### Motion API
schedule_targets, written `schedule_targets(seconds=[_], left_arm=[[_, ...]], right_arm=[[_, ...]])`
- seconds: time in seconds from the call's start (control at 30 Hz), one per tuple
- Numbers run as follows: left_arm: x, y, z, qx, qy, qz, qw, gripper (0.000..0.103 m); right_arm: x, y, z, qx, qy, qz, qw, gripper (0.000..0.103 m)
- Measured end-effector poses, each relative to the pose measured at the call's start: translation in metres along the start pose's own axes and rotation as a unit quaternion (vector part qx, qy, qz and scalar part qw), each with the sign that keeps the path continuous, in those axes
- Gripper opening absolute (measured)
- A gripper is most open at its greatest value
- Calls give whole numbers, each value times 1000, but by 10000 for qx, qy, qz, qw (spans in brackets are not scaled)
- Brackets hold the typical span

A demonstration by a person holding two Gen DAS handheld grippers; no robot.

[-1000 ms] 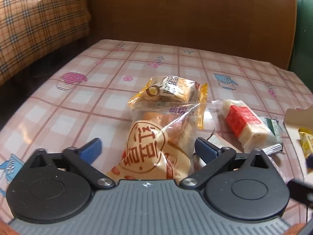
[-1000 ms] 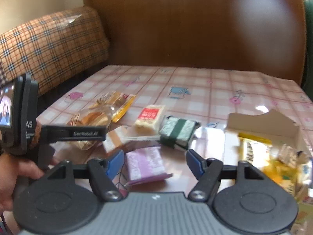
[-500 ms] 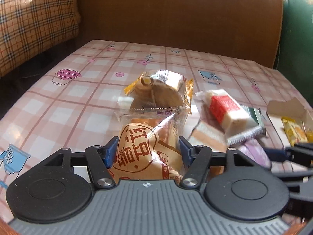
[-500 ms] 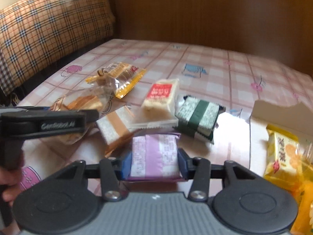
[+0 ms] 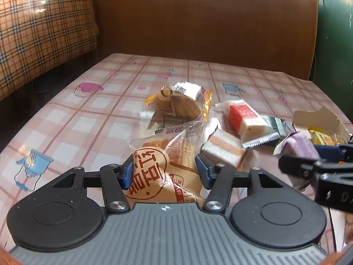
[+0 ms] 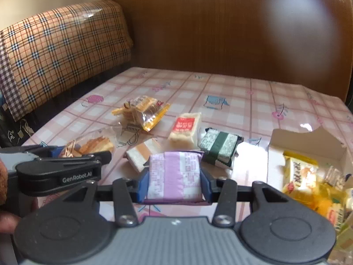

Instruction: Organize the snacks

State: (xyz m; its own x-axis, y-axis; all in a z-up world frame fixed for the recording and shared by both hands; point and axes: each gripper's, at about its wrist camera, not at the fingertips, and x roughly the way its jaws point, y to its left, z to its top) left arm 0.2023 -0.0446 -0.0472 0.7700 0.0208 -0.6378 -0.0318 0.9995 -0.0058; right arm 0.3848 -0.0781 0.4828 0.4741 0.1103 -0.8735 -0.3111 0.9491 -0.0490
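While the left gripper [image 5: 164, 170] is clamped on a clear bread bag with a red round stamp [image 5: 152, 176], the bag's lower end is hidden behind the gripper body, and the print is too warped to read. Right gripper [image 6: 174, 180] is closed on a purple snack pack [image 6: 174, 176], held just above the checkered tablecloth [image 6: 242, 101]; its small text is blurred. In the left view the right gripper cuts in from the right edge and covers part of that purple pack and of the open cardboard box [image 5: 317, 119]. Box is cut off at the right edge of the right view; inside are yellow wrapped snacks [image 6: 300, 174], jumbled, count unclear. Loose on the cloth: yellow-edged roll cake packet [image 6: 143, 112] farthest back, red-label white bar [image 6: 185, 127] near it, green-banded pack [image 6: 220, 146] touching or just beside the bar, cannot tell which, and a tan-striped white pack [image 6: 143, 154] between both grippers. Plaid sofa cushion [image 6: 55, 55] at left, brown wooden panel [image 6: 220, 26] behind the table. Glare washes the cloth near the box.
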Motion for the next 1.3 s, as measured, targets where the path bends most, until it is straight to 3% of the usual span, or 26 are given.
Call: schedule_targets(seconds=[0.87,1.3], left_arm=[[-145,-19,-11,-89,-515,-112,9986,68],[-183,-42,-9,51,-669,-272,9974,68]], right_arm=[[-117,-2,-7,240,-819,-144,9962,46],[-153,-17,-14,401,-1081,-327,9928,46]])
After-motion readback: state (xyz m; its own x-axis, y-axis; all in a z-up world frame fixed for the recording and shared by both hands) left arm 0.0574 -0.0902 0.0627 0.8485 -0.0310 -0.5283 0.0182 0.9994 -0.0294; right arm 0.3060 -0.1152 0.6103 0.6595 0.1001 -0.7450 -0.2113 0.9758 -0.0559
